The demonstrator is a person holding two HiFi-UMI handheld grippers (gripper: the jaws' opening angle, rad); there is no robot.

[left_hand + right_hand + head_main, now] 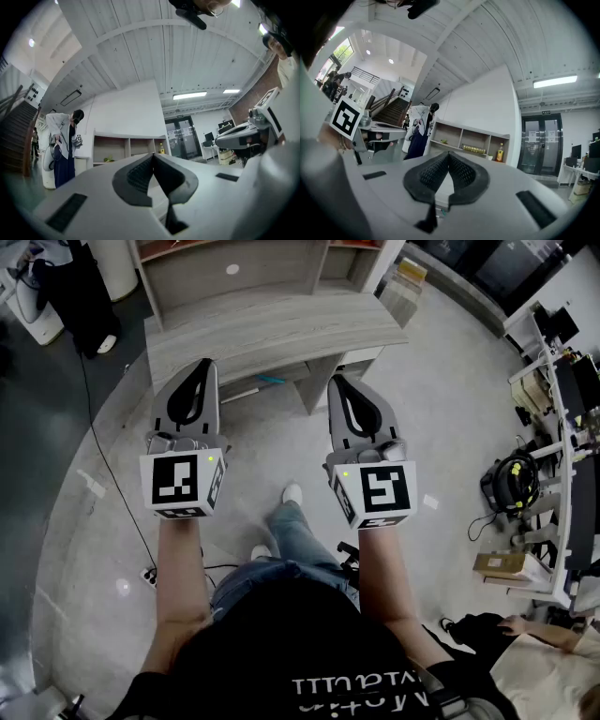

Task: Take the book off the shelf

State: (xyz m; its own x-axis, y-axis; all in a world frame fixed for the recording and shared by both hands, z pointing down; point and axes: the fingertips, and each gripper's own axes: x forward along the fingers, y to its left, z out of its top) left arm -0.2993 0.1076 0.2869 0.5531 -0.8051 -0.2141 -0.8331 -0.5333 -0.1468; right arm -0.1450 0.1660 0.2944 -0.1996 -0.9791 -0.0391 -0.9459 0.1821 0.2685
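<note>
Before the shelf (272, 324), left gripper (203, 367) and right gripper (336, 381) are held pressed together, empty; unopened, the book might be shoved.

- The person stands on a grey floor (450, 418) with both bare forearms stretched forward and a gripper in each hand.
- The left gripper (203, 364) and the right gripper (336, 380) are held side by side, apart from each other. Each has its fingers together at the tip and aims at the shelf (272, 320).
- The shelf is pale wood and stands just ahead.
- A black cable (98, 451) trails over the floor at left.
- A cardboard box (504, 564) lies at right, near a cluttered rack.
</note>
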